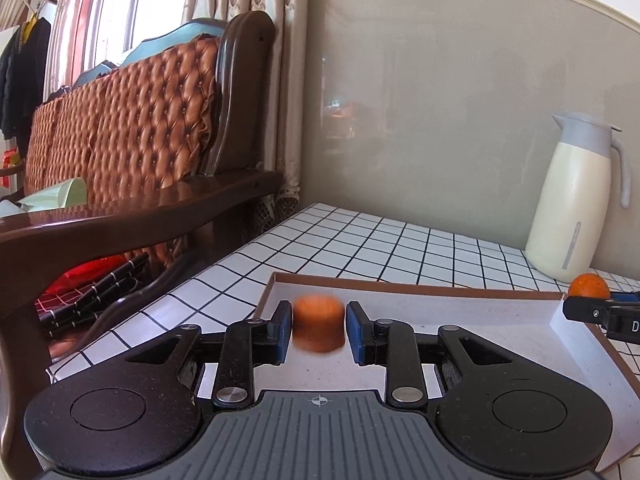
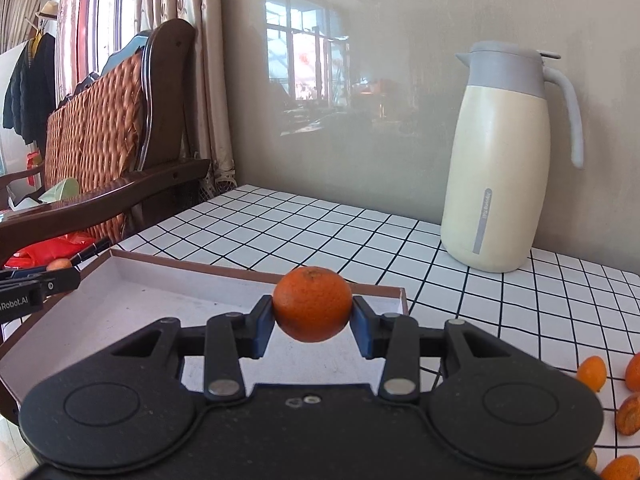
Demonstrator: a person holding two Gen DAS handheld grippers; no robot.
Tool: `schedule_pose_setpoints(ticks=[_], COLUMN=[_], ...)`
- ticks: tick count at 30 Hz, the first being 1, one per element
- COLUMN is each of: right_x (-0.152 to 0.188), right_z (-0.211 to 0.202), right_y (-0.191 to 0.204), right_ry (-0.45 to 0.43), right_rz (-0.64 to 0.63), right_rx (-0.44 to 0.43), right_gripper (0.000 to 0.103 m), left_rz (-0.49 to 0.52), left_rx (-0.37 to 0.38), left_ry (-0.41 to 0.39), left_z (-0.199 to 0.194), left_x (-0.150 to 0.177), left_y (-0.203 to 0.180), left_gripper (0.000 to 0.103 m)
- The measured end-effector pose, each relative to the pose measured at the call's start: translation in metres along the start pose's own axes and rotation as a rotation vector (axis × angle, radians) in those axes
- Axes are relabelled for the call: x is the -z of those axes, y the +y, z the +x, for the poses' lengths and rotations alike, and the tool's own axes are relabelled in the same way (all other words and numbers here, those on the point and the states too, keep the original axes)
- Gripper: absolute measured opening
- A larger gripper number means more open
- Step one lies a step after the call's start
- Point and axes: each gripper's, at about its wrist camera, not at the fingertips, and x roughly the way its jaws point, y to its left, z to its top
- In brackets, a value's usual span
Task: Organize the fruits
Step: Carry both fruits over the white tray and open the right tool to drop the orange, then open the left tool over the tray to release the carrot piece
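In the left wrist view a small orange fruit [image 1: 319,323], blurred by motion, sits between the blue pads of my left gripper [image 1: 319,332] over the white tray [image 1: 500,320]; thin gaps show on both sides of the fruit, so the jaws are open. In the right wrist view my right gripper [image 2: 313,330] is shut on a round mandarin [image 2: 313,304] above the near right corner of the tray [image 2: 160,284]. The right gripper and its mandarin [image 1: 589,285] show at the tray's right edge in the left wrist view. Several loose orange fruits [image 2: 592,373] lie on the table at right.
A cream thermos jug [image 2: 502,164] with a grey lid stands at the back right of the checked table [image 2: 320,224], close to the wall. A wooden sofa [image 1: 132,216] with a quilted brown cushion borders the table's left side.
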Motion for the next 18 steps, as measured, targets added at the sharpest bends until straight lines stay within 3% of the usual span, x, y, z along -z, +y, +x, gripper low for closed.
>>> schedule_pose_setpoints(ticks=[3,4,5,6,8,18], right_x=[-0.002,-0.002,-0.001,0.000,0.000,-0.004], right_z=[0.008,0.010,0.007,0.003,-0.003,-0.002], right_y=[0.004,0.007,0.009,0.011,0.011,0.006], right_ry=[0.022,0.022,-0.006,-0.046,-0.077,-0.066], right_rz=[-0.022,-0.040,-0.049,-0.053,-0.070,-0.037], right_rx=[-0.001,0.016,0.042,0.062,0.073,0.060], right_gripper=[0.038,0.060,0.092,0.098,0.096,0.096], left_rz=[-0.007,-0.006,-0.003,-0.004,-0.002,-0.008], left_rx=[0.009,0.000,-0.006,-0.013,-0.026,-0.009], left_ry=[0.005,0.000,-0.008,-0.029,-0.077,-0.068], left_z=[0.003,0.003,0.002,0.000,-0.007,-0.008], left_x=[-0.001,0.000,0.000,0.001,0.000,-0.001], left_y=[0.001,0.000,0.000,-0.001,0.000,0.003], left_gripper=[0.030,0.035,0.066,0.096,0.101,0.101])
